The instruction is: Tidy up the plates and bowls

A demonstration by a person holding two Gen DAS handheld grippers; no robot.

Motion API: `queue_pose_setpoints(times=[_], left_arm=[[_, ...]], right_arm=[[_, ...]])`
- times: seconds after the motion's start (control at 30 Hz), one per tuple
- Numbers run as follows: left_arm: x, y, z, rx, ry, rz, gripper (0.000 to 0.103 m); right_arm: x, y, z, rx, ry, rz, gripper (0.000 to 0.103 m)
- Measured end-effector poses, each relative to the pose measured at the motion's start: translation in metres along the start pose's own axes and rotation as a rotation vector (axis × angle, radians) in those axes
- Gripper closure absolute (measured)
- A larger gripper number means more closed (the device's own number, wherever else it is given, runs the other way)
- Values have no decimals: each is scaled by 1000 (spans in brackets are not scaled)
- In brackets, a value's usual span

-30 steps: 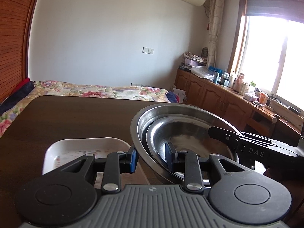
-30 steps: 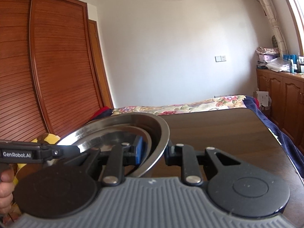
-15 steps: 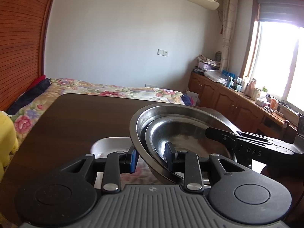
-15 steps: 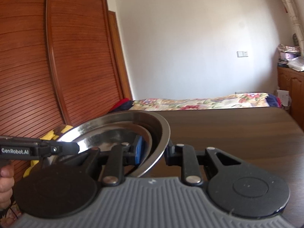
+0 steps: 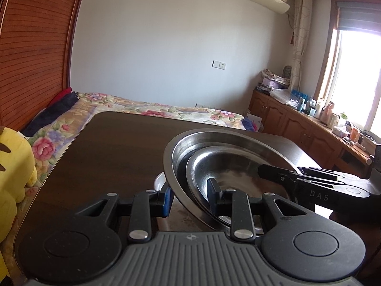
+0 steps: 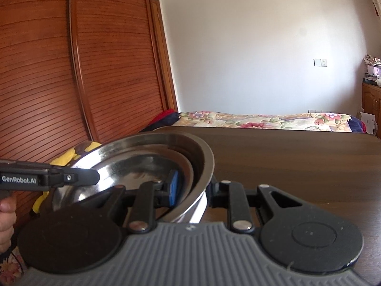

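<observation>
A large steel bowl (image 5: 228, 140) with a smaller steel bowl (image 5: 233, 166) nested in it hangs tilted above the dark wooden table (image 5: 119, 155). My left gripper (image 5: 190, 199) is shut on its near rim. My right gripper (image 5: 262, 174) comes in from the right and pinches the opposite rim. Below the bowls only an edge of a white dish (image 5: 160, 181) shows. In the right wrist view my right gripper (image 6: 193, 190) clamps the large bowl (image 6: 200, 152), one pad inside next to the inner bowl (image 6: 142, 164). My left gripper (image 6: 92, 178) reaches in from the left.
A bed with a floral cover (image 5: 142, 109) lies past the table's far edge. A yellow plush toy (image 5: 12, 166) sits off the left side, by the slatted wooden wardrobe (image 6: 71, 71). Cluttered cabinets (image 5: 297, 124) run under the window. A hand (image 6: 4, 214) holds the left gripper.
Both grippers carried the nested bowls leftward over the white dish, which is now almost hidden under them. Both views swung toward the wardrobe side. The grips stayed the same.
</observation>
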State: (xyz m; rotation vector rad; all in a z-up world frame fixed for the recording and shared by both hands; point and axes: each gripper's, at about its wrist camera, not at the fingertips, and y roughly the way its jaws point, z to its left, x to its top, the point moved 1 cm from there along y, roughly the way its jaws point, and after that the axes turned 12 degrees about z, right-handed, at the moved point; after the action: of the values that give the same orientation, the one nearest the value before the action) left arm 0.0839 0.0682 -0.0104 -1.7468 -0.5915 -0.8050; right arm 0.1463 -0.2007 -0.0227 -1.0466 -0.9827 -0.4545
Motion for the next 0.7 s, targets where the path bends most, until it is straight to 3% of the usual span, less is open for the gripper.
queue_pose_setpoints(times=[0.7], left_arm=[[-6,8,5,6,-11,35,71]], right_arm=[[-5,14,10,12,-5,43,74]])
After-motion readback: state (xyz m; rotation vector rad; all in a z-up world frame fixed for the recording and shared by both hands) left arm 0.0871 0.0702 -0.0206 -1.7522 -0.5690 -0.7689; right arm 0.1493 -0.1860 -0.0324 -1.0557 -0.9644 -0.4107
